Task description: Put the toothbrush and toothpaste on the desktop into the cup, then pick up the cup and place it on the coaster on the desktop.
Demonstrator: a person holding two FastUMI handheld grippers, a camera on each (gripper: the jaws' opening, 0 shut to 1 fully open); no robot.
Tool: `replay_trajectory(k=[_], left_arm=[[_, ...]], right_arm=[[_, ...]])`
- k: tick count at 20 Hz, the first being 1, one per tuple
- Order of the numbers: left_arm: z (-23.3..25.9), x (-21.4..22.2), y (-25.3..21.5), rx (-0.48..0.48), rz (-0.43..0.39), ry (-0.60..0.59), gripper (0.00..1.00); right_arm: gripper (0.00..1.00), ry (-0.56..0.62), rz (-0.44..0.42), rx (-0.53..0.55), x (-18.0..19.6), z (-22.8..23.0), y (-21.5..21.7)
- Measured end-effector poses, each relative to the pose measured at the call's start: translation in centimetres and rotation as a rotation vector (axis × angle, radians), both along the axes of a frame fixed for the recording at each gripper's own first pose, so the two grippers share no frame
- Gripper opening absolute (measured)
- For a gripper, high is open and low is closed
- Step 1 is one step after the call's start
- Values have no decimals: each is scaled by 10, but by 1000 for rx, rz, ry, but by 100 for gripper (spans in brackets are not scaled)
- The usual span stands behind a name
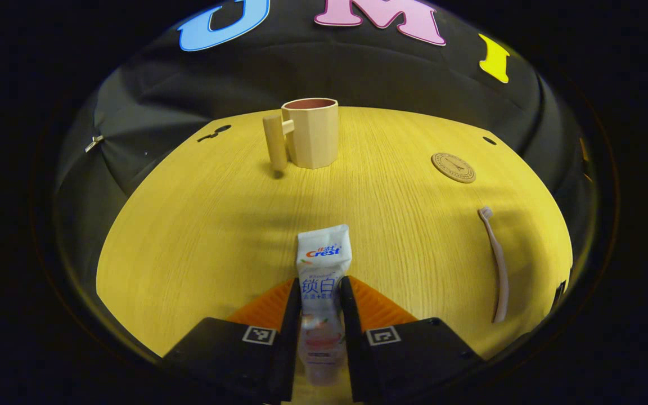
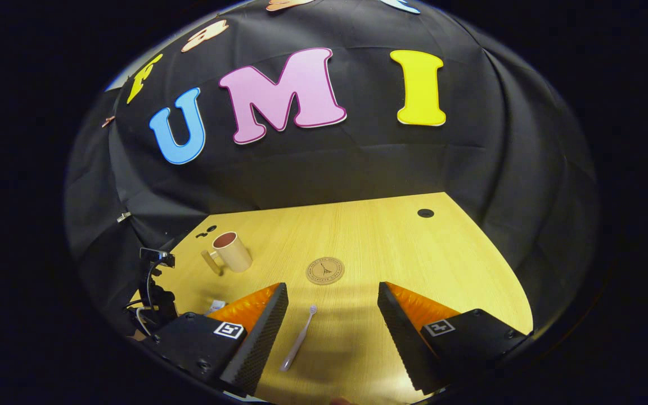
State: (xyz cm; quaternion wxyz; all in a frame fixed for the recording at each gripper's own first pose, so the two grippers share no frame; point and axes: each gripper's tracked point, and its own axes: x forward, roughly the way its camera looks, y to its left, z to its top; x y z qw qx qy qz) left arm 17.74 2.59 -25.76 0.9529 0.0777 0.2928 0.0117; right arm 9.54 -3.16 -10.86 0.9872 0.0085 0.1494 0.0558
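— Which step are you on?

— The first. My left gripper (image 1: 320, 304) has its fingers pressed on both sides of the toothpaste (image 1: 323, 264), its tail end pointing ahead over the tabletop (image 1: 200, 225). The cup (image 1: 313, 132) stands upright well ahead of those fingers.

— And your right?

— My right gripper (image 2: 332, 315) is spread wide, holding nothing, with the toothbrush (image 2: 300, 338) lying flat between its fingers and the coaster (image 2: 325, 270) just beyond.

— Next?

— I judge the tube needs carrying forward and tipping into the cup's mouth.

You have a black cable hole (image 2: 425, 213) set near the far edge of the wooden desktop (image 2: 380, 242).
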Motion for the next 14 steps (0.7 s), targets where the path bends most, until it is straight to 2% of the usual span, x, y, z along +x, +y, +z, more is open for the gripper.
replay_trajectory(k=[1, 7, 10, 14], left_arm=[[0, 0, 0, 13, -3, 4, 34], [2, -3, -3, -7, -6, 9, 23], [4, -11, -2, -34, -19, 23, 21], [33, -30, -4, -89, -55, -24, 20]], right_arm=[[99, 5, 3, -1, 0, -2, 1], [99, 81, 9, -18, 6, -28, 11], [99, 121, -6, -54, 10, -38, 11], [99, 226, -16, -7, 11, -61, 30]])
